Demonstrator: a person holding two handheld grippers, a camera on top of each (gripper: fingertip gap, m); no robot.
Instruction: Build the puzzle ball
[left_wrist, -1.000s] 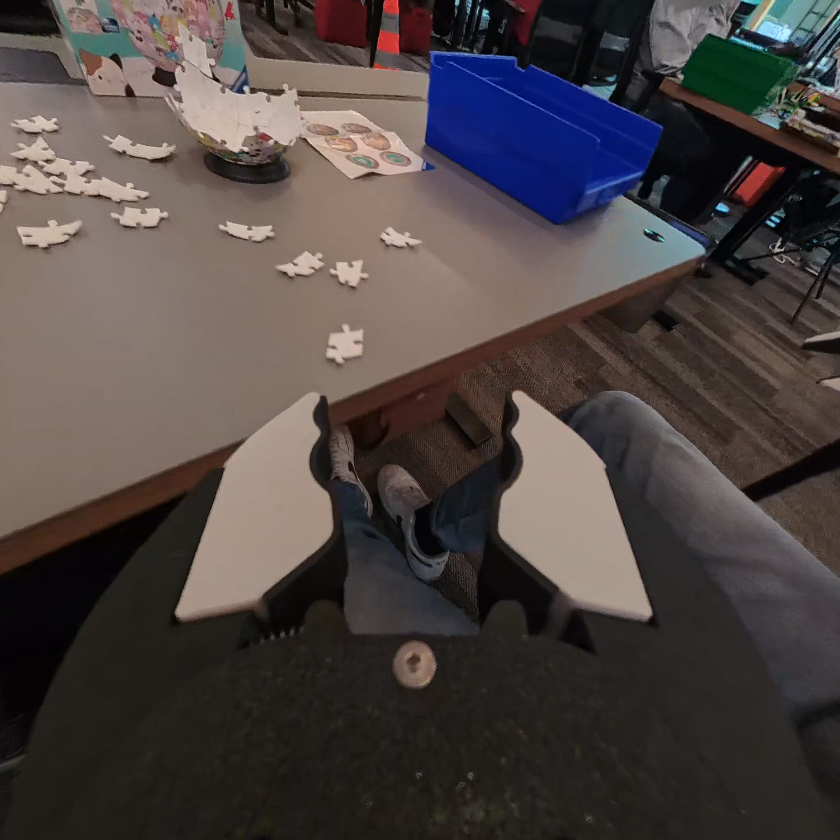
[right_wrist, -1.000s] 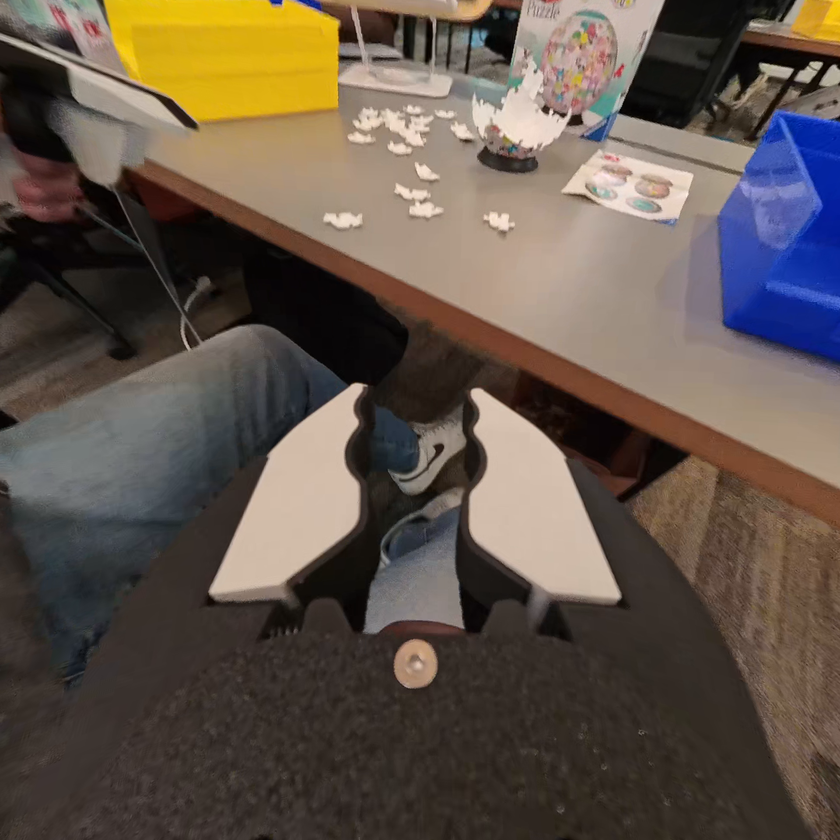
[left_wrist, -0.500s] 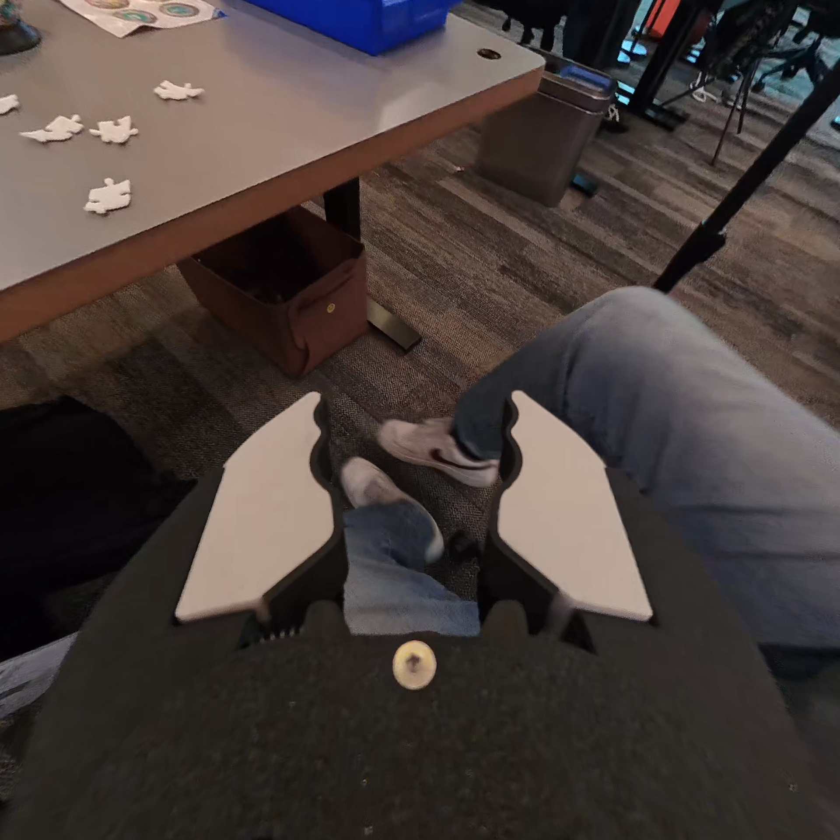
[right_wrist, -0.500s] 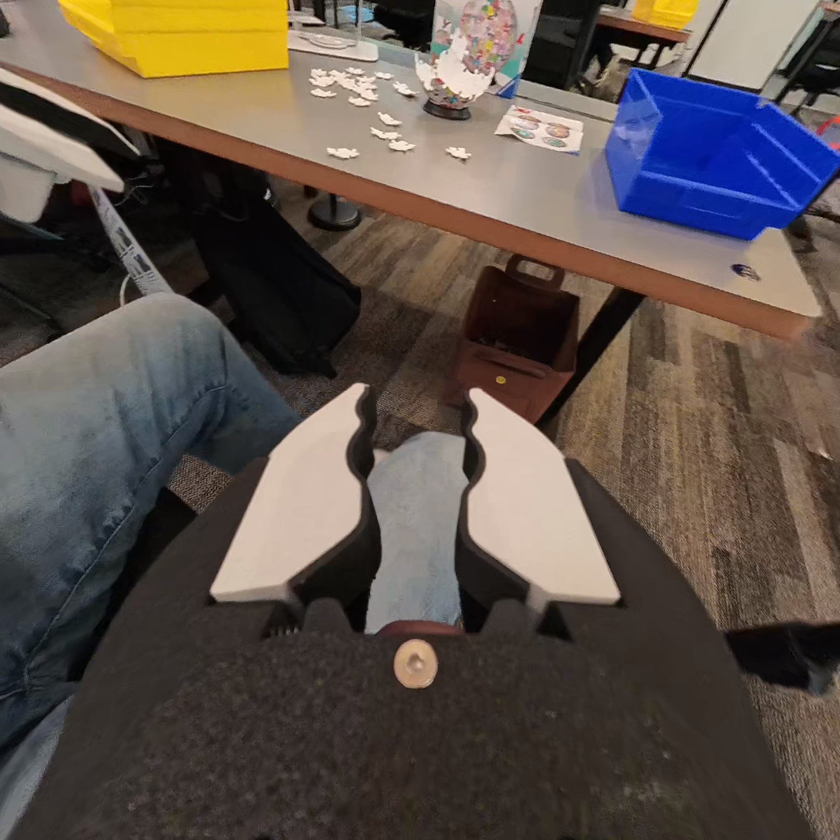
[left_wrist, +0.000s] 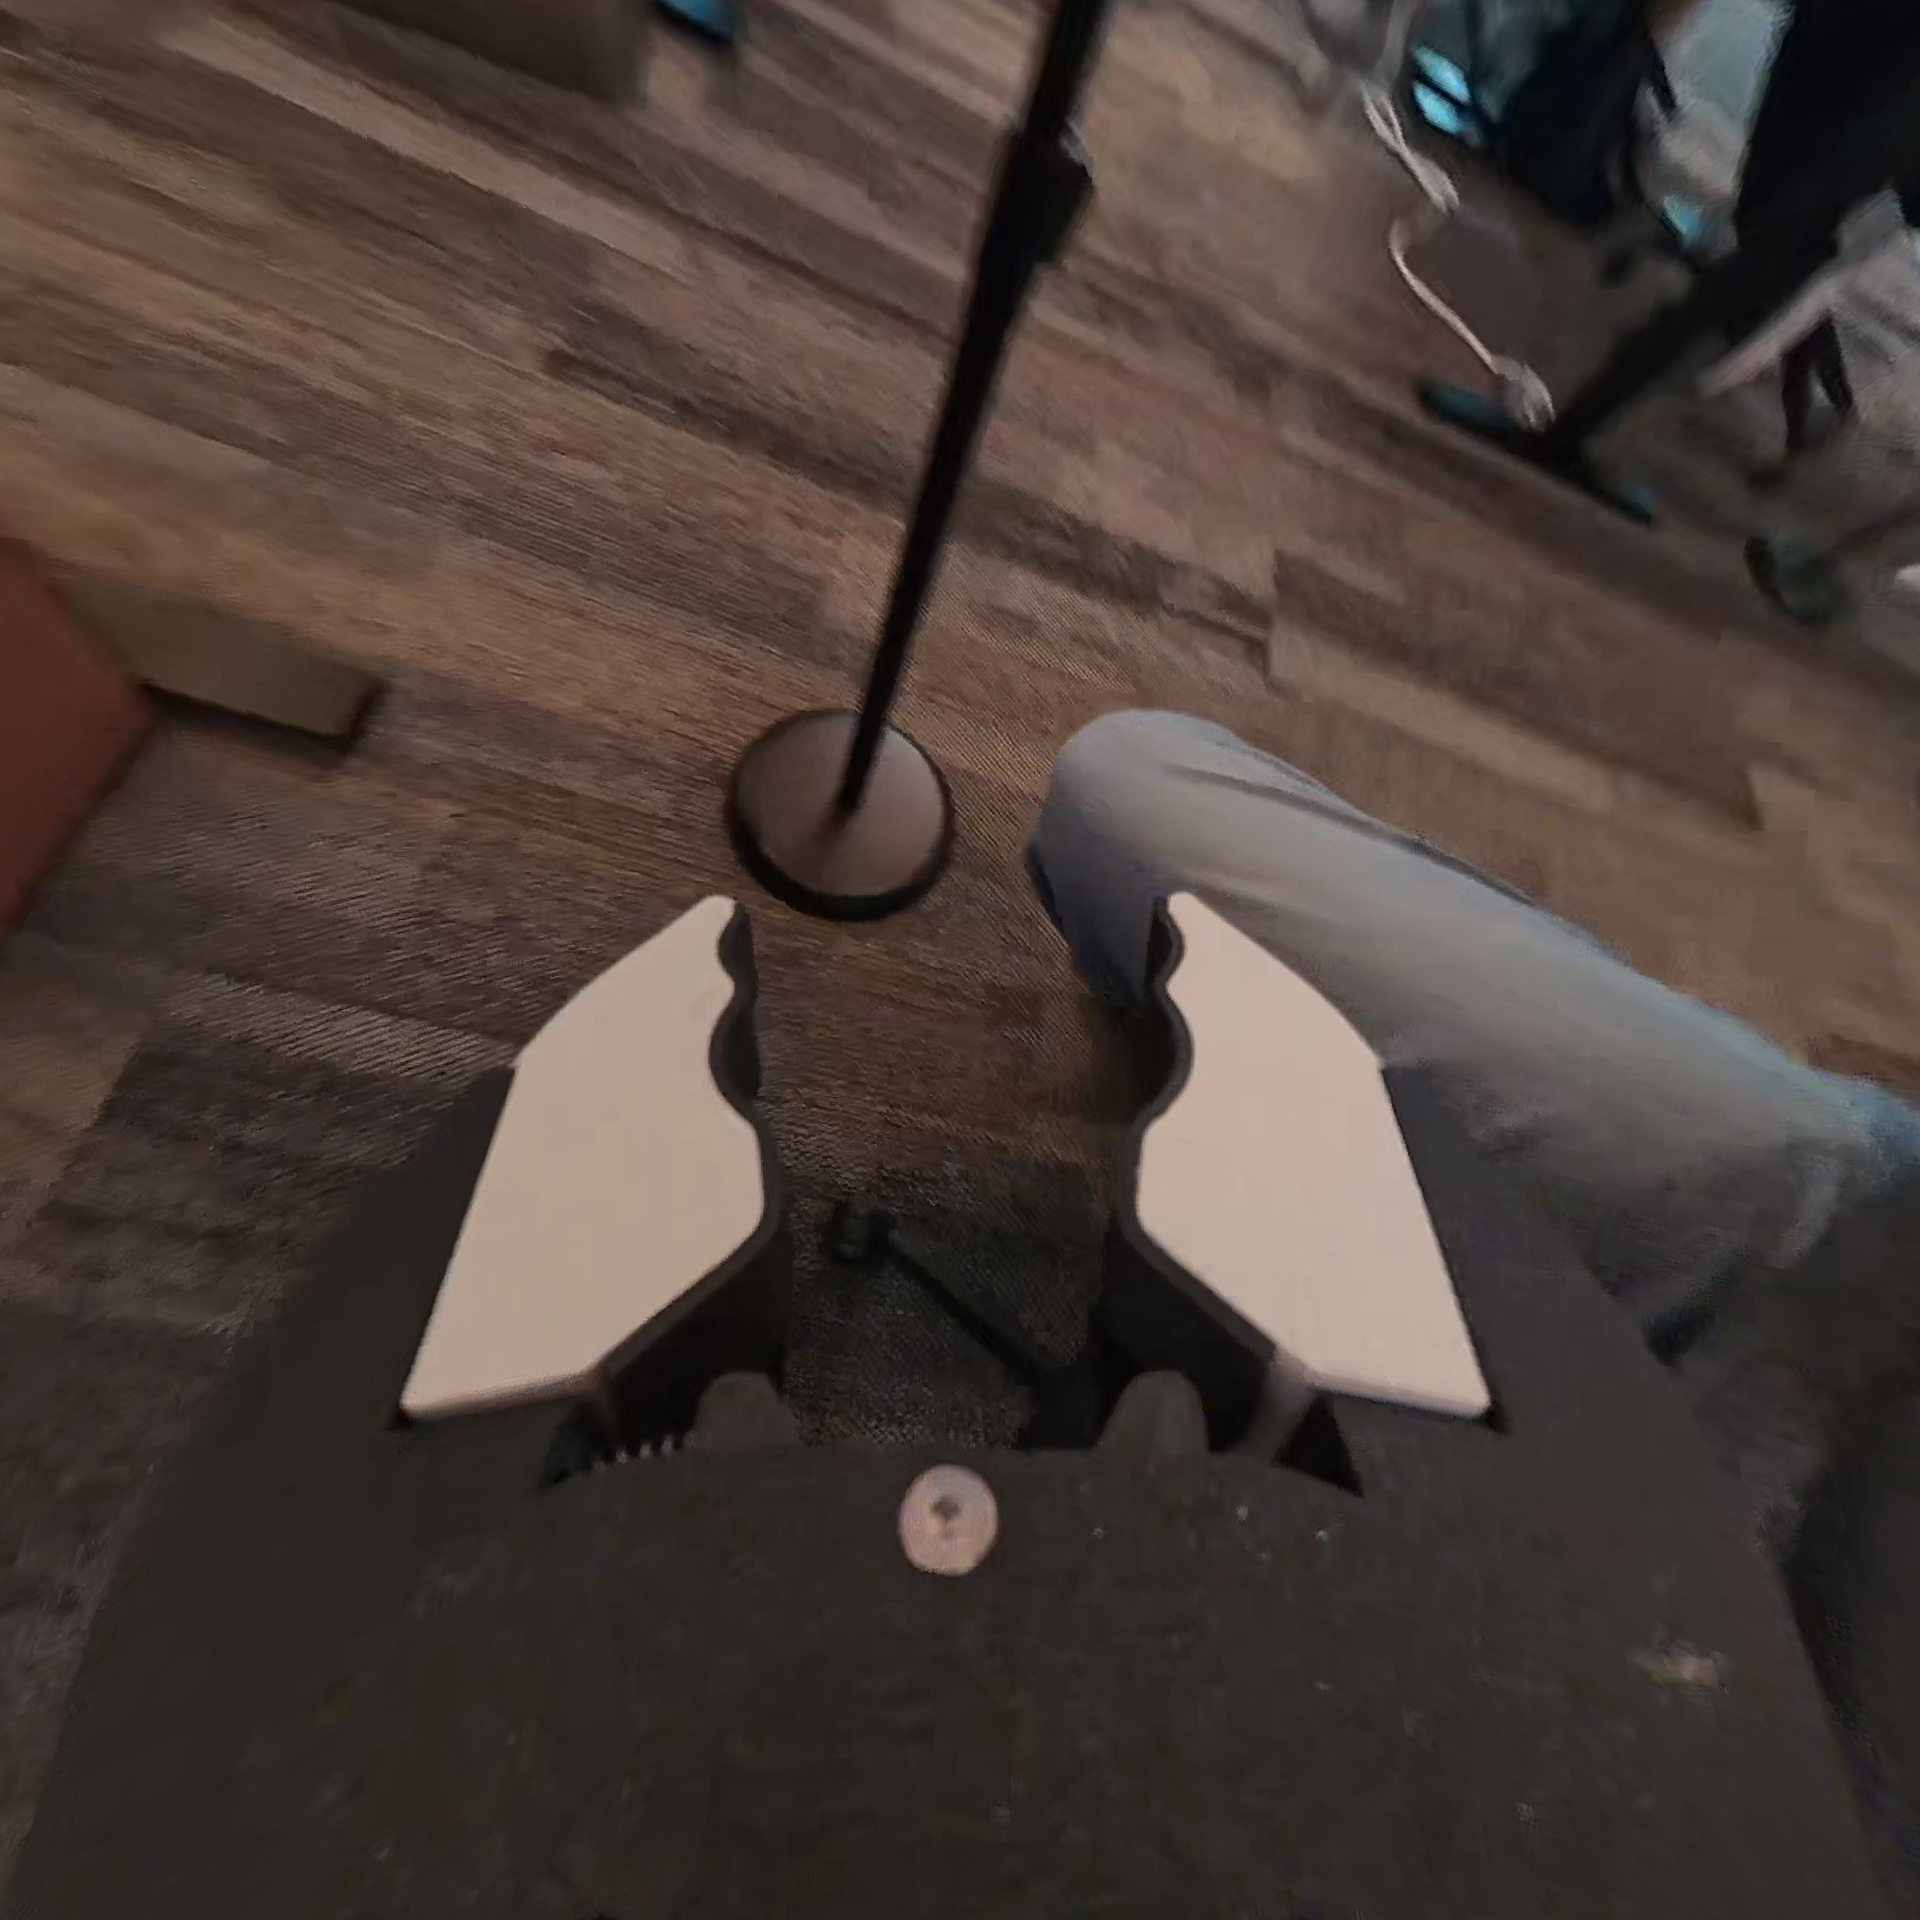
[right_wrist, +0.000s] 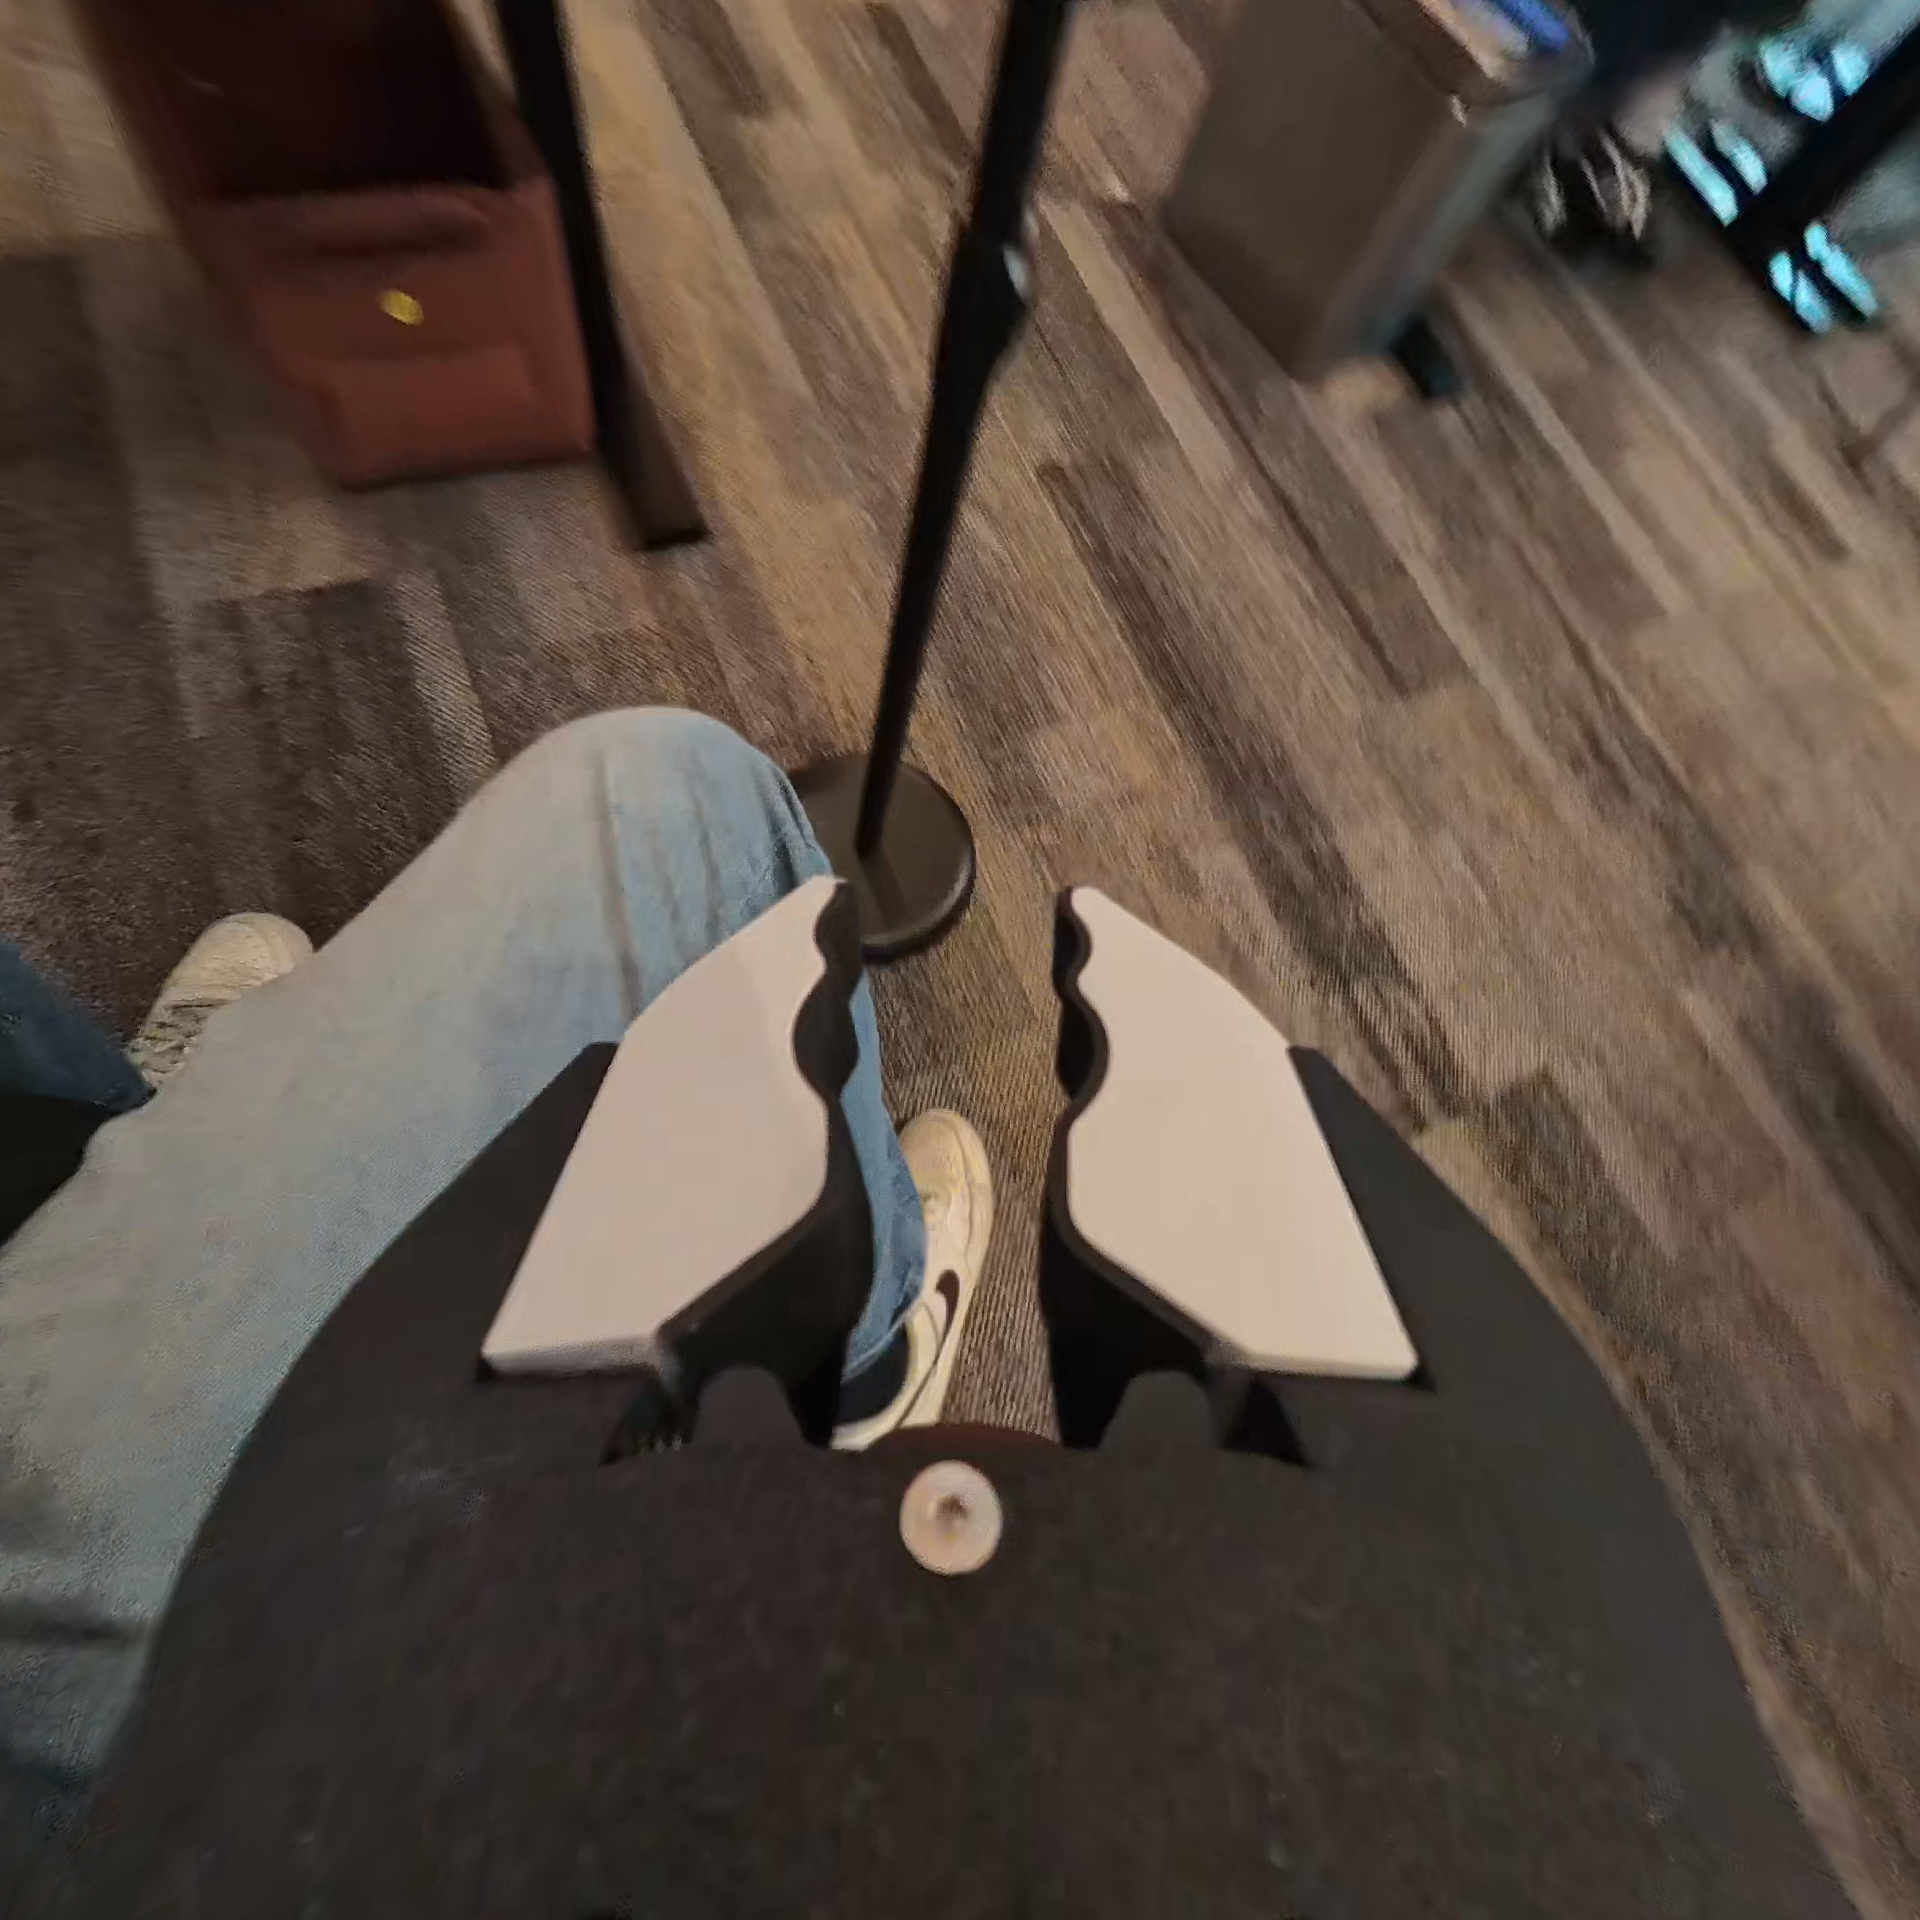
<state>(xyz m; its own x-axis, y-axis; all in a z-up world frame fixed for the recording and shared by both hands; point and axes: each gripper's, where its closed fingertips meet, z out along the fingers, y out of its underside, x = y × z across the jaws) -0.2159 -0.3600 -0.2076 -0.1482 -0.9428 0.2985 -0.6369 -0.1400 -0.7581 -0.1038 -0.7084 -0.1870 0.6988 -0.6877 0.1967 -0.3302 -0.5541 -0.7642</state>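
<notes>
Your left gripper (left_wrist: 951, 914) points down at the floor with its jaws spread wide and nothing between them; only carpet (left_wrist: 499, 416) shows in the gap. Your right gripper (right_wrist: 951, 904) is also parted and empty, its gap narrower than the left's.

No part of the puzzle ball, its loose pieces or the table top appears in either view, so you cannot tell from here where it is or how it looks.

Near the left gripper, a jean-clad leg (left_wrist: 1403, 935) lies just to the right of its right finger. Just ahead of the fingertips stands the round black base (left_wrist: 842, 810) of a stand, its thin pole (left_wrist: 966, 364) rising away from you.

The right wrist view shows the same kind of base (right_wrist: 914, 842) just ahead of its left fingertip, partly hidden by that finger. Only this view shows 2 white shoes: 1 shoe (right_wrist: 940, 1278) seen through the gap between the fingers, another shoe (right_wrist: 218, 982) off to the left. A jean leg (right_wrist: 416, 1039) runs under the left finger.

Farther out to the left in this view sit a dark red box (right_wrist: 395, 312) and a black table leg (right_wrist: 592, 291); to the far right stands a grey bin (right_wrist: 1351, 177).

Both views are motion-blurred, and the far furniture at the upper right of the left wrist view is too smeared to identify.
</notes>
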